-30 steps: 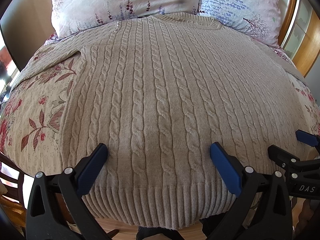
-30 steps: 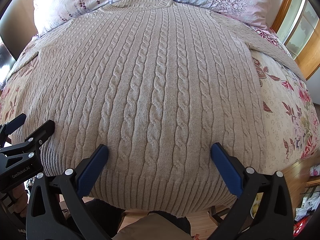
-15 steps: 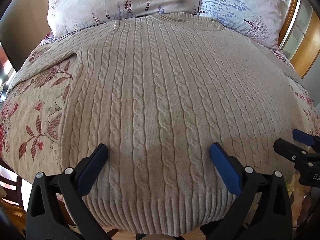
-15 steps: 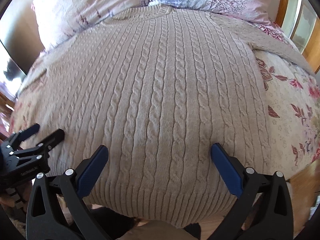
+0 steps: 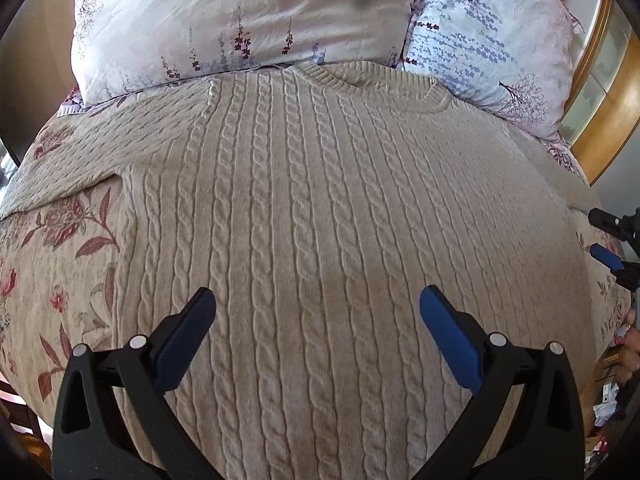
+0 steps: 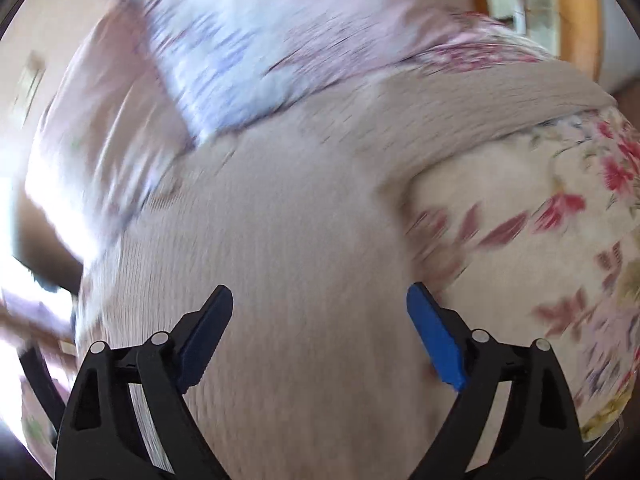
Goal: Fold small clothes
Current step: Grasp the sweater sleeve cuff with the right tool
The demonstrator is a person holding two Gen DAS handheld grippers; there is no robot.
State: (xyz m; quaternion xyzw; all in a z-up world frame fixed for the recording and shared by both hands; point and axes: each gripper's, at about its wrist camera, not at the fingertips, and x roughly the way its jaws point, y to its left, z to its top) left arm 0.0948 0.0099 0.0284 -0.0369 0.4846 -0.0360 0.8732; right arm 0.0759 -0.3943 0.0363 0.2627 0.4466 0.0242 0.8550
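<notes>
Beige 1 sweater (image 5: 320,240), 2 pillows (image 5: 240,20), 2 grippers (image 5: 316,312)

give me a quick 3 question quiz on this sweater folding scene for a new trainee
1. True or false: the left gripper is clamped on the sweater.
2. Multiple choice: the sweater's neckline lies nearest to A) the pillows B) the bed's near edge C) a chair.
3. Fill in: in the right wrist view, the right gripper hangs with its jaws ____.

Key: 1 false, it is open above the knit; 2 A; 3 open.
</notes>
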